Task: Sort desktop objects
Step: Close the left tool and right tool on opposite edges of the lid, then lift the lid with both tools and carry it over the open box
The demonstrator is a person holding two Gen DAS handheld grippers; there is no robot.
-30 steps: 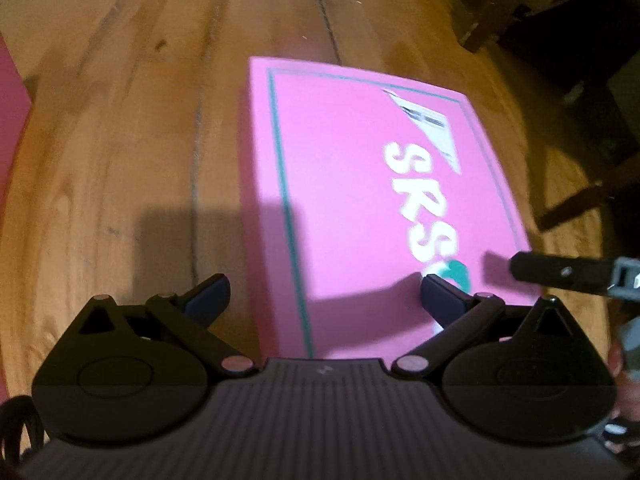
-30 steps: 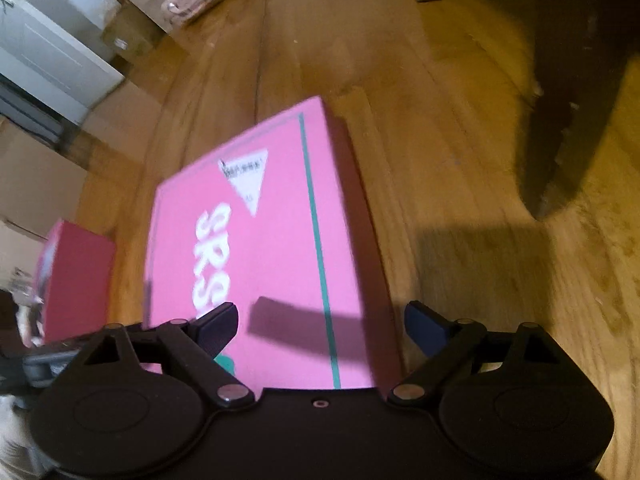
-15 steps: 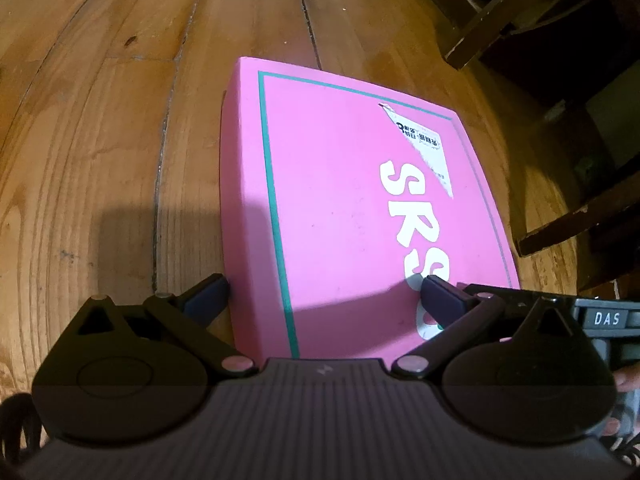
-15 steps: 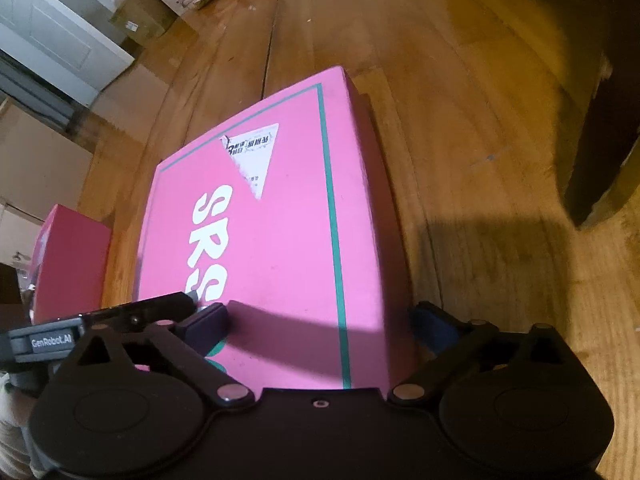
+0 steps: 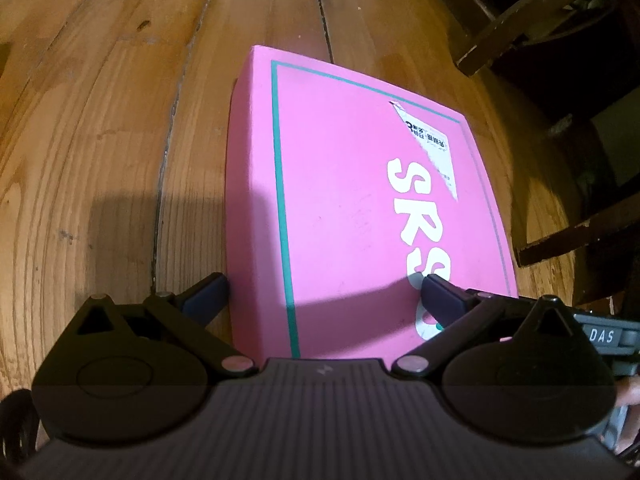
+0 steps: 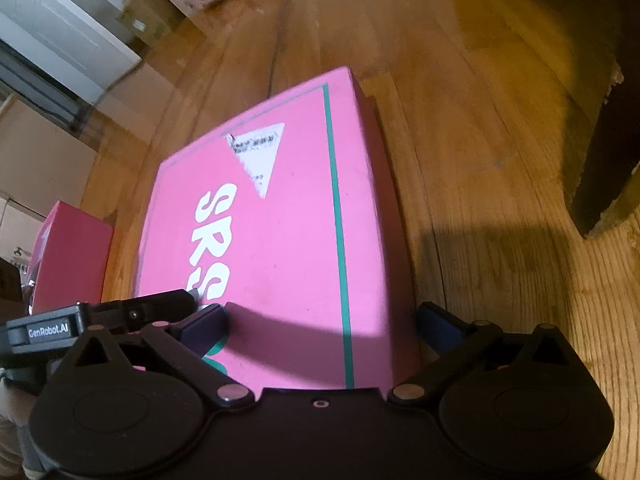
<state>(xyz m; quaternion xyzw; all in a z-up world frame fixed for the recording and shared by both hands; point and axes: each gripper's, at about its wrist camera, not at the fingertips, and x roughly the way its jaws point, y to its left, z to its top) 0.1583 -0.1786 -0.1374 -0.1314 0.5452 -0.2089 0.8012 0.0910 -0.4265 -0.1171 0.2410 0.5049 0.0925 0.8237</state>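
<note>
Both spread claws, left (image 5: pixel 324 292) and right (image 6: pixel 328 320), have closed in, straddling the pink box (image 5: pixel 352 216).

The pink box (image 5: pixel 360 216) lies flat on the wooden surface (image 5: pixel 112 128) and fills the space ahead of both grippers. The left gripper (image 5: pixel 324 292) and right gripper (image 6: pixel 328 320) sit side by side at its near edge, jaws spread, each blocking the other's inward path. Left of the box, bare wood gives free passage. Dark wooden furniture (image 5: pixel 560 20) crowds the far right corner. A dark post (image 6: pixel 608 120) stands right of the box, with open wood between. A second pink box (image 6: pixel 68 256) stands near the left side.
</note>
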